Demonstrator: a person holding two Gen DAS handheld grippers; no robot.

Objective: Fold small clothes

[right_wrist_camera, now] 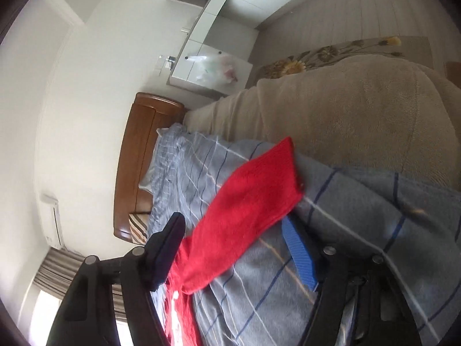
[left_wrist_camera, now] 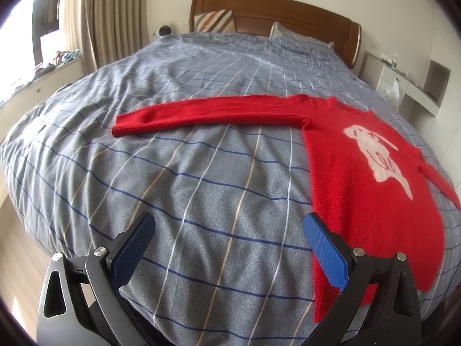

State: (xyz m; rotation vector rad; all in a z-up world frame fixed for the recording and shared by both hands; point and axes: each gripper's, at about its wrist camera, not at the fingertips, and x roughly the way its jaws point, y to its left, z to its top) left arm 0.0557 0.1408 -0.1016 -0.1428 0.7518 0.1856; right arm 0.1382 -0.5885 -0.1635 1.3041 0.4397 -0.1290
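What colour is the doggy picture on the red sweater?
White, maybe pinkish: the dog picture on the red sweater shows best in the left wrist view.

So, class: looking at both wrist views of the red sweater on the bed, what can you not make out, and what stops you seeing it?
- Left wrist view: the red sweater has its hem corner hidden behind the left gripper finger.
- Left wrist view: its far sleeve is cut off by the picture's right edge.
- Right wrist view: the sleeve between the right gripper fingers is blurred, so any pad contact is unclear.
- Items on the shelf: too small.
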